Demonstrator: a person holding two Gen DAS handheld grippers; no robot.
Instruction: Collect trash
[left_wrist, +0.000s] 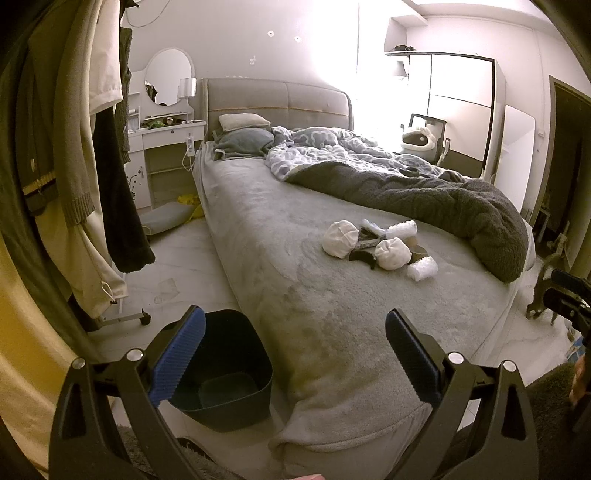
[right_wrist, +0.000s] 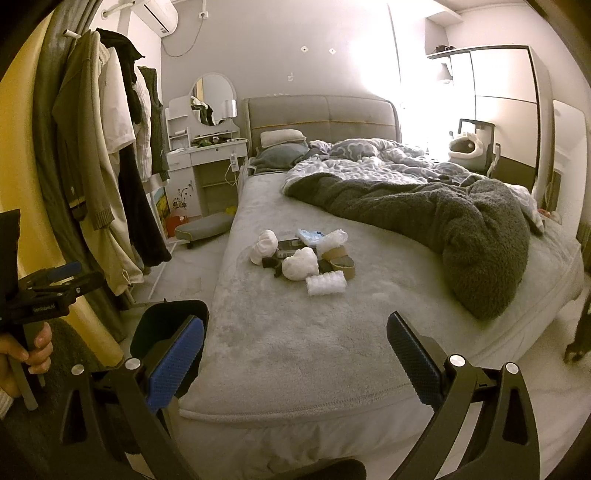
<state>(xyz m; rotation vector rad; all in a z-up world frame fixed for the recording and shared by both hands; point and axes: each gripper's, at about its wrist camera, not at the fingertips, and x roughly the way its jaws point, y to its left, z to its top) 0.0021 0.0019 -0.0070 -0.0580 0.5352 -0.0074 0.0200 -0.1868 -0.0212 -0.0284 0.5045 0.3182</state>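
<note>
A pile of trash (left_wrist: 376, 243) lies on the grey bed (left_wrist: 295, 295): crumpled white paper balls (left_wrist: 392, 253), bubble wrap pieces (left_wrist: 422, 271), dark wrappers and a tape roll (right_wrist: 338, 261). The same pile (right_wrist: 304, 258) shows mid-bed in the right wrist view. A dark bin (left_wrist: 221, 373) stands on the floor at the bed's near left corner, its rim (right_wrist: 173, 317) also in the right view. My left gripper (left_wrist: 295, 354) is open and empty, short of the bed's foot. My right gripper (right_wrist: 295, 358) is open and empty over the bed's near end.
A rumpled dark blanket (right_wrist: 443, 229) and patterned duvet (left_wrist: 332, 151) cover the bed's right side. Clothes on a rack (left_wrist: 74, 166) hang at the left. A white dressing table (left_wrist: 166, 140) with mirror stands by the headboard. A wardrobe (right_wrist: 509, 110) stands far right.
</note>
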